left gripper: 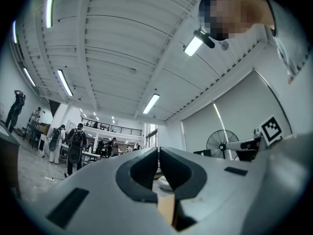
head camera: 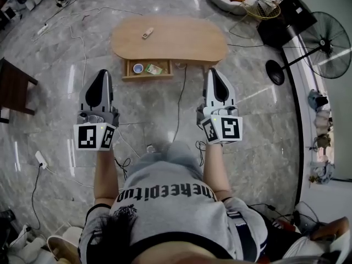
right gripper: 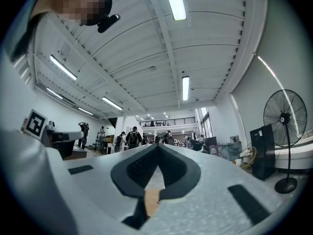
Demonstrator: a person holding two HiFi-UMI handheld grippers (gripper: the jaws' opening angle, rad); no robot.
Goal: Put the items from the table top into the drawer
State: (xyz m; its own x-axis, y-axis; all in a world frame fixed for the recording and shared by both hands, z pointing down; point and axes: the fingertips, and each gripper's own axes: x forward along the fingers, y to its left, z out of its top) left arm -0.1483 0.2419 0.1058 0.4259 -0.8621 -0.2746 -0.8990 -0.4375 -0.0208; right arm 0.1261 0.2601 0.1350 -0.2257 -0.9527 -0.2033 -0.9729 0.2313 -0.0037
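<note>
Remote [head camera: 147, 33] lies on table [head camera: 187, 40]; cup [head camera: 138, 68] sits in drawer [head camera: 147, 77].

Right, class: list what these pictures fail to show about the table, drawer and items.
Head view: the item on the table is too small to identify.
Head view: the round thing and the green thing in the drawer are too small to name; the table covers the drawer's back.
Both gripper views: they look up at the ceiling, and the left hand-held gripper and right hand-held gripper fill the bottom, blocking the drawer.
</note>
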